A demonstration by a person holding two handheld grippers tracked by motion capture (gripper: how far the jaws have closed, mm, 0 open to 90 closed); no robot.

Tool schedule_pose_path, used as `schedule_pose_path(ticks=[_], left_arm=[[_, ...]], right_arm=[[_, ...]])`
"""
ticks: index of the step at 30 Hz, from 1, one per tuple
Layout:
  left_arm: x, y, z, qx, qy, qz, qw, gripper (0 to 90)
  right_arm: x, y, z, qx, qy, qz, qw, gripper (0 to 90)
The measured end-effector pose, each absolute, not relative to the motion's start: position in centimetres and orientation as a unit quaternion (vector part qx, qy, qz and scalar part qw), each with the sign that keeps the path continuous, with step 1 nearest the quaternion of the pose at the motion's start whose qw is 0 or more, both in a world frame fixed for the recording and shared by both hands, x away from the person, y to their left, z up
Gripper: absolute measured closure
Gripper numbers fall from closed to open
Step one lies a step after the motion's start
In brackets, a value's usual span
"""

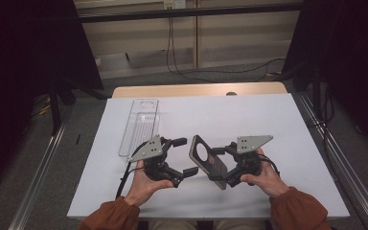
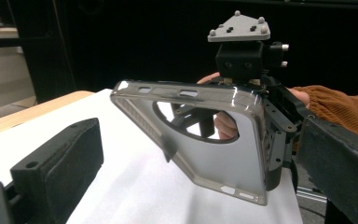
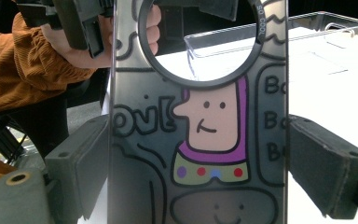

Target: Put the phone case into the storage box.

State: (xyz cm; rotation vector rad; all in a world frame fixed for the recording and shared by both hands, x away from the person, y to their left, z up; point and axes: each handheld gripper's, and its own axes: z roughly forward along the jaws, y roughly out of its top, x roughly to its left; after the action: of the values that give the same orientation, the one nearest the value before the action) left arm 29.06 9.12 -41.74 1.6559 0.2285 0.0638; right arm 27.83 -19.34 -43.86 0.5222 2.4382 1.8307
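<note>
A smoky translucent phone case [image 1: 205, 158] with a round camera hole is held tilted above the white table top [image 1: 249, 115]. My right gripper [image 1: 223, 166] is shut on its lower half. In the right gripper view the case [image 3: 200, 140] carries a cartoon print, and both pads [image 3: 86, 158] press its long edges. My left gripper [image 1: 184, 156] stands open just left of the case, apart from it. In the left gripper view the case [image 2: 214, 140] hangs between and beyond my own wide-open jaws, with the right gripper [image 2: 261, 121] behind it.
A clear plastic packaging tray [image 1: 141, 123] lies at the back left of the white top, also seen as the tray [image 3: 284, 32] beyond the case. A wooden table edge [image 1: 199, 89] runs along the far side. Metal rails [image 1: 43, 158] flank the table.
</note>
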Motion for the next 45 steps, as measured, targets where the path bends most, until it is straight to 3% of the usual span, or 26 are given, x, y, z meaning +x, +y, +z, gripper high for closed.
schedule_pose_path(ticks=[18,45], left_arm=[[29.9,8.3,-42.3,0.723,0.07,-0.011,0.687,0.7],[29.9,7.7,-42.9,0.726,0.044,-0.02,0.686,6.1]], right_arm=[[27.6,-18.9,-43.8,0.147,0.789,0.597,0.001,12.1],[27.3,-18.2,-44.2,0.134,0.79,0.599,-0.017,12.1]])
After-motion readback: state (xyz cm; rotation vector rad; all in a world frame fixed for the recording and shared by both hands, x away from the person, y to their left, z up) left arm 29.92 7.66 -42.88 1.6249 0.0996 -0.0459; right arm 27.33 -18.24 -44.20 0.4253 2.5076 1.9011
